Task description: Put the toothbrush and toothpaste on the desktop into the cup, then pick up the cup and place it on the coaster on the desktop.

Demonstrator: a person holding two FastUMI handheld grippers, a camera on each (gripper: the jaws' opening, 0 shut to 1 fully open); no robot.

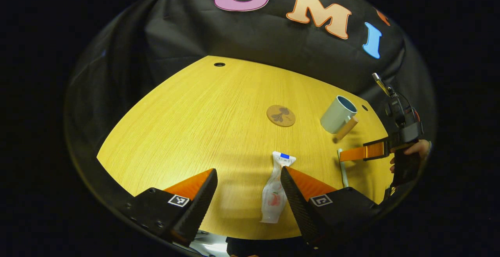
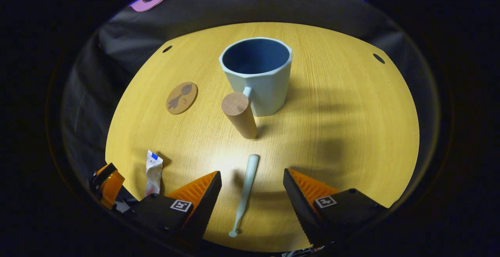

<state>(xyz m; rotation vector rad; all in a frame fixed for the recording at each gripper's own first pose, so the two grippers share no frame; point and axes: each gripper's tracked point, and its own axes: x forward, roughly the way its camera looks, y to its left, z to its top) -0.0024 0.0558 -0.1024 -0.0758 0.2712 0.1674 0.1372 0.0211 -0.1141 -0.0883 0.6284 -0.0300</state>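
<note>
Both hand-held grippers agape — left [image 1: 248, 194] beside toothpaste [image 1: 273, 194], right [image 2: 252, 194] over toothbrush [image 2: 245, 190], cup [image 2: 258, 75] beyond.

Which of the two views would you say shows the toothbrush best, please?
The right gripper view: the toothbrush lies whole on the desktop between the open fingers of the right gripper. In the left gripper view the toothbrush is small, near the edge, partly crossed by the other gripper's finger.

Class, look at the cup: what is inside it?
The cup looks empty: only its dark inner wall shows. Its bottom is hidden by the near rim. The toothbrush and toothpaste lie on the table.
</note>
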